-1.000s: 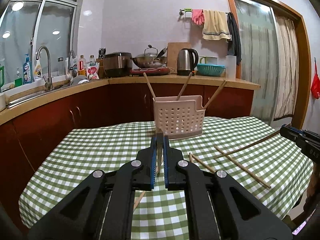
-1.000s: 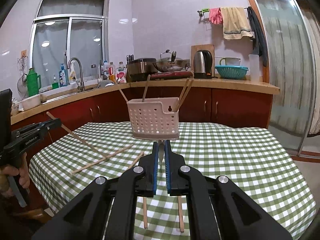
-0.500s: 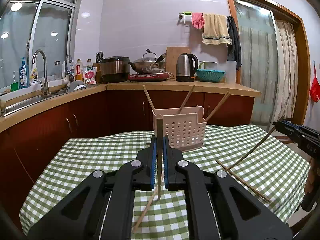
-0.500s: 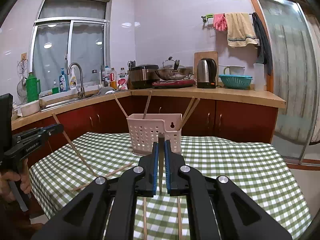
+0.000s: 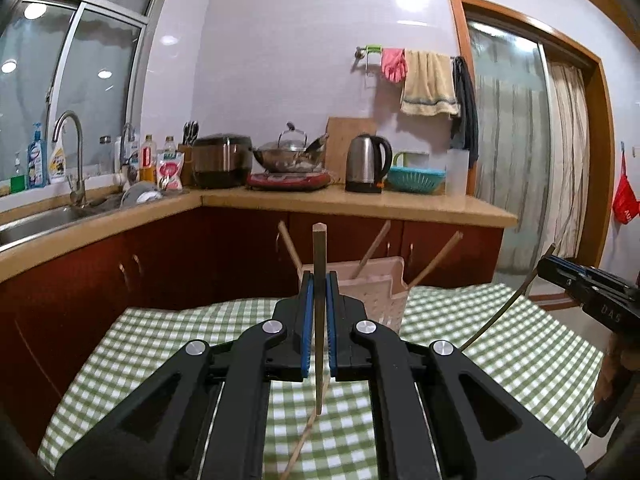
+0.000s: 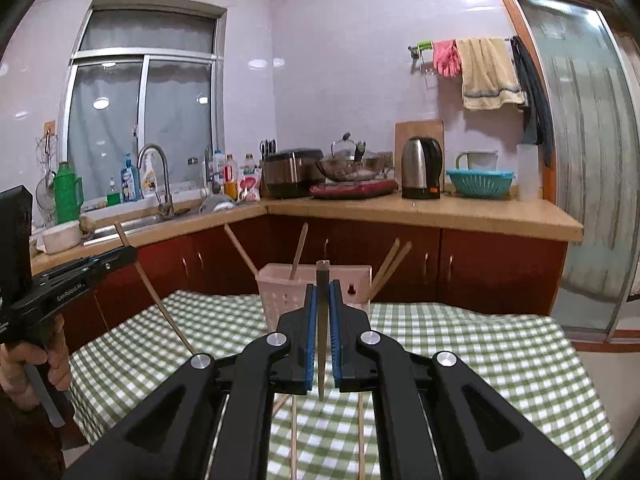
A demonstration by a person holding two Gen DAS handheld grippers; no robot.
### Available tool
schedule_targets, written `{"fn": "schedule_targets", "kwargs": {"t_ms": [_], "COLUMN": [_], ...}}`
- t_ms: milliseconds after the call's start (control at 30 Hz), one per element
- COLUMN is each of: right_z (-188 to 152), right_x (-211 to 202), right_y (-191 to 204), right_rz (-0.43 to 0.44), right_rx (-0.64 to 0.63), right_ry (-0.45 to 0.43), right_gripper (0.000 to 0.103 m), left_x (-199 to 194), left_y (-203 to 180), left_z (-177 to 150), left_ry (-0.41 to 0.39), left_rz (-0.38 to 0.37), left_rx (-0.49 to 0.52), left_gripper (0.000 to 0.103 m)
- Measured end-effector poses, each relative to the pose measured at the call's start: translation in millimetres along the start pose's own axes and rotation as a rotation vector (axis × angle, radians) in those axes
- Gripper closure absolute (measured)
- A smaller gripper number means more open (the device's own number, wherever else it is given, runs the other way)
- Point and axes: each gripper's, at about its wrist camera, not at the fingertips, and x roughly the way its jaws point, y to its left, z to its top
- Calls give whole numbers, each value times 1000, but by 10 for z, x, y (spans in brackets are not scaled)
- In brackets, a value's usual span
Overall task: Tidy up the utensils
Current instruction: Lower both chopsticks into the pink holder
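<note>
A pale perforated utensil basket [image 5: 382,296] stands on the checked table and holds several wooden chopsticks; it also shows in the right wrist view [image 6: 276,284]. My left gripper [image 5: 319,280] is shut on a chopstick [image 5: 319,252] held upright, raised in front of the basket. My right gripper [image 6: 322,288] is shut on another chopstick [image 6: 322,276], also upright before the basket. Each gripper shows in the other's view, the right one [image 5: 588,292] and the left one [image 6: 72,276], each with its chopstick slanting down.
Loose chopsticks lie on the green checked tablecloth [image 6: 480,352] below the right gripper [image 6: 293,432] and below the left [image 5: 304,440]. Behind the table runs a counter [image 5: 360,200] with sink, cooker, wok and kettle. A glass door is at right.
Both grippers have risen from the table with their chopsticks and tilted up; the chopsticks now stand upright above the tabletop, closer to the basket's rim level.
</note>
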Motion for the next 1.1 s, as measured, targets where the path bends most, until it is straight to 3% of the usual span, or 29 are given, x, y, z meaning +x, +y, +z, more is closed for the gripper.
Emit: {"fn": "schedule_targets", "kwargs": {"t_ms": [300,633,900,1100], "right_z": [535,885,916,744], "right_x": [122,573,1001,1322], "right_y": [-96,-213,-310,-378], "right_rz": [12,18,27,34], "right_rx": [-16,-27,-17,6], "right_ry": [-115,-168,-160,-111], "right_gripper": [96,96,96,96], "left_x": [190,661,1155,1518], "left_y": [-62,-89,-97,-102], "left_z": [580,1140,1295,1059], "left_ry": [-106,-212,-224,-172], "left_rz": [-36,-33,-31,-30], "left_rx": [19,25,19,18], "left_gripper": [97,96,96,96]}}
